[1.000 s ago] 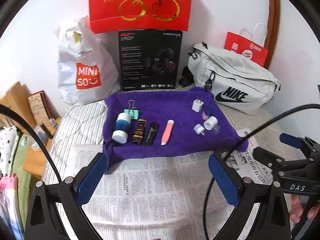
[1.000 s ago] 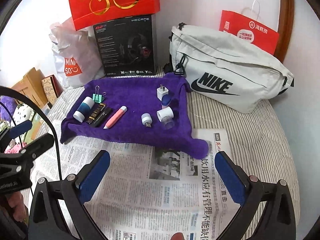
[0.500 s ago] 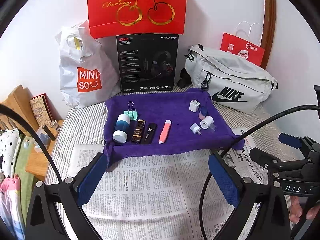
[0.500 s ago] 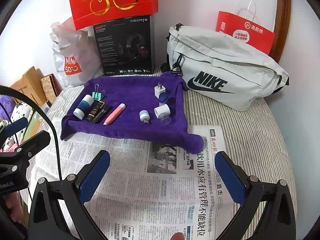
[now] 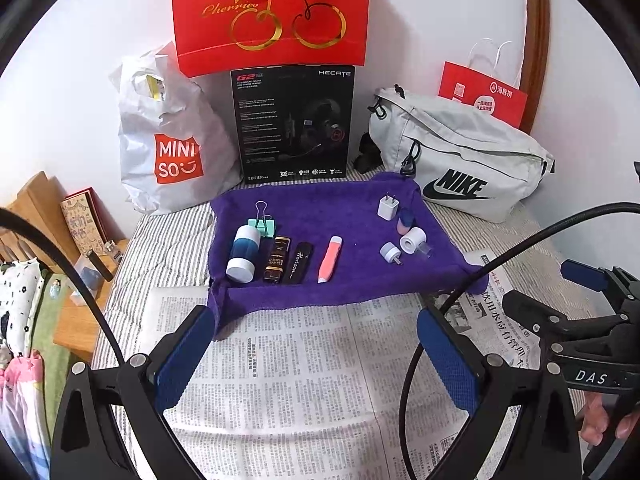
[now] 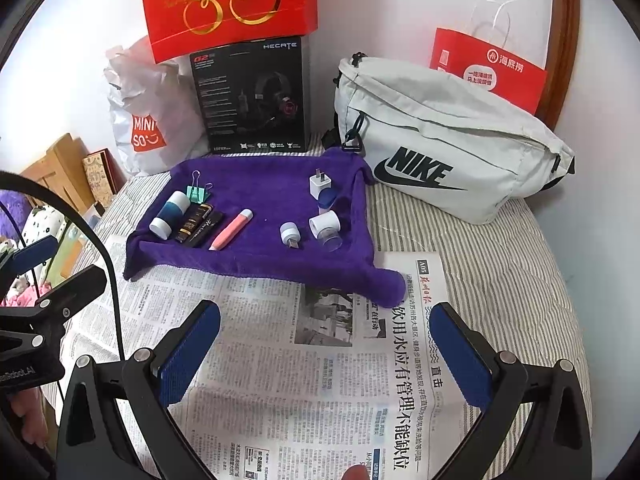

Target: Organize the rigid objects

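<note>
Both grippers have their blue fingers spread wide with nothing between them. The left gripper point(image 5: 316, 344) hangs over the newspaper point(image 5: 304, 380), and the right gripper point(image 6: 324, 344) hangs over the same paper, beside the left one.

Ahead of the fingers lies a purple towel point(image 5: 340, 216), and all small things rest on it. Ahead of the left gripper's left finger is a row of things lying side by side: a white and blue bottle point(image 5: 243, 253), a dark box with gold print point(image 5: 277, 259), a black case point(image 5: 298, 262), and then, a little apart, a pink pen point(image 5: 330, 259). A green binder clip point(image 5: 262, 226) lies just behind the bottle. Ahead of the right finger is a loose group: a white charger plug point(image 5: 388, 207), a small blue and pink cap point(image 5: 405, 219), a white roll point(image 5: 413, 239) and a small white adapter point(image 5: 390, 252).

Behind the towel stand a black headset box point(image 5: 294, 124), a white Miniso bag point(image 5: 168, 136), a red gift bag point(image 5: 272, 12) and a grey Nike bag point(image 5: 460, 156).
</note>
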A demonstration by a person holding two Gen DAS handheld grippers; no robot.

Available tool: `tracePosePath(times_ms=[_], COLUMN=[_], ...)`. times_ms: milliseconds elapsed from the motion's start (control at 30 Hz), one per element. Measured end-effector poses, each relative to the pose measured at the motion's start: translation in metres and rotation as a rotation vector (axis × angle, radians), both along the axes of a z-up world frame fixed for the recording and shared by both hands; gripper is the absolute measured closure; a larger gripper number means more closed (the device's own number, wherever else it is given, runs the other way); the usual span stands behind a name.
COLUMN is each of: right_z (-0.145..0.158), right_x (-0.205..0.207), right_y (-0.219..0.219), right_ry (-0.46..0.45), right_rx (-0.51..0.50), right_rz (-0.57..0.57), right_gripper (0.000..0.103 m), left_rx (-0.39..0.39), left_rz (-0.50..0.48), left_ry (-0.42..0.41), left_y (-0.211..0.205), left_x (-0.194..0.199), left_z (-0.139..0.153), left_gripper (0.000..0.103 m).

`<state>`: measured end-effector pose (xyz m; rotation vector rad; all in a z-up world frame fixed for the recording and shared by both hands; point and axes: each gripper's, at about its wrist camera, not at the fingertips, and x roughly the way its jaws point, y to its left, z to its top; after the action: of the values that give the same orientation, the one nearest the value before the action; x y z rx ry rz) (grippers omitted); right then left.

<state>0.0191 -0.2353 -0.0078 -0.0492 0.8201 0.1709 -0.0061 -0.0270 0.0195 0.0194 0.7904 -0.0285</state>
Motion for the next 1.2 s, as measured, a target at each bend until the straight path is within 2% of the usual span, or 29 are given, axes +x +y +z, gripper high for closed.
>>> tracePosePath(times_ms=[1200], right_z=[-0.0008], right_x=[-0.002], right_y=[0.0001], right_ry=[0.004], right_rx=[0.001], right_rz=[-0.003], right_gripper=[0.0], left_rx=[0.006], left_rz=[-0.01], left_ry=[0.014], left_y=[-0.0007], left_x=[-0.0009], left_z=[-0.0017], left_gripper=[0.001])
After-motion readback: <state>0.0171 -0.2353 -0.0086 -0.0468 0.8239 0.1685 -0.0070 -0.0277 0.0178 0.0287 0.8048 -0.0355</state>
